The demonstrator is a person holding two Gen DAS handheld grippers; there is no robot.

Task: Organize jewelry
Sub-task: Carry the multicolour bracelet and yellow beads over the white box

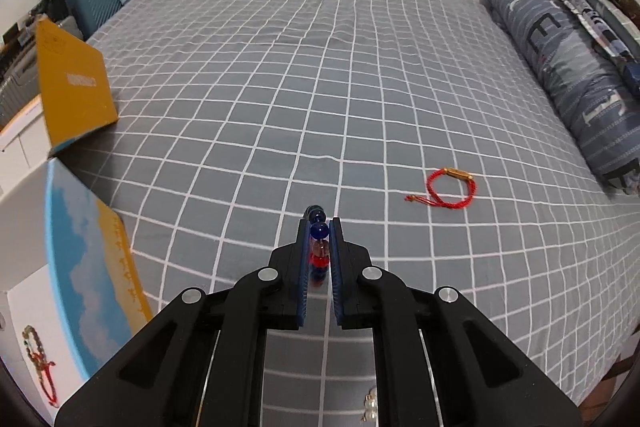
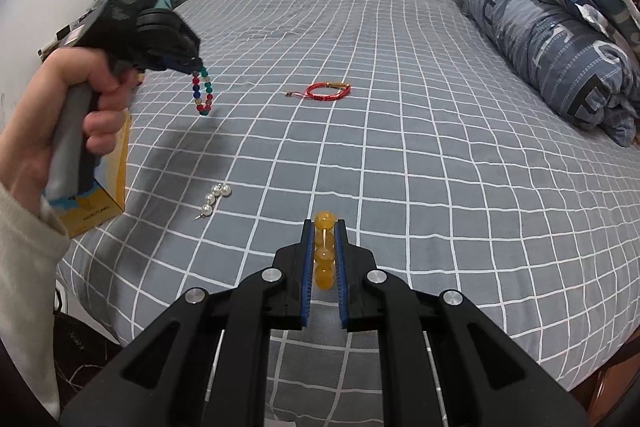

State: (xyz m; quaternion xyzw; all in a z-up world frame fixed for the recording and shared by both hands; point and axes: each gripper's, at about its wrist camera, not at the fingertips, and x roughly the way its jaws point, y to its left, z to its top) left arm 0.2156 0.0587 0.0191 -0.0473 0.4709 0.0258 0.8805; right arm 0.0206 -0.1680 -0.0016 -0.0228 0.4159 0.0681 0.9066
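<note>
Grey checked bed [image 1: 320, 75] carries a red cord bracelet [image 1: 448, 187] lying flat. Left tongs [image 1: 319, 227] pinch a multicoloured bead bracelet [image 2: 203, 93] (hanging downward); right tongs [image 2: 324, 227] pinch amber beads [image 2: 324, 259]. Open box [image 1: 24, 307] holds another bracelet [image 1: 38, 359].

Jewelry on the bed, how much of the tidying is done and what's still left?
Already done: one beaded bracelet with a red cord lies inside the open box. In hand: the left hand-held gripper is shut on a multicolored bead bracelet, the right hand-held gripper on a yellow bead bracelet. Left: the red string bracelet and the pearl piece lie on the checked bedsheet.
</note>
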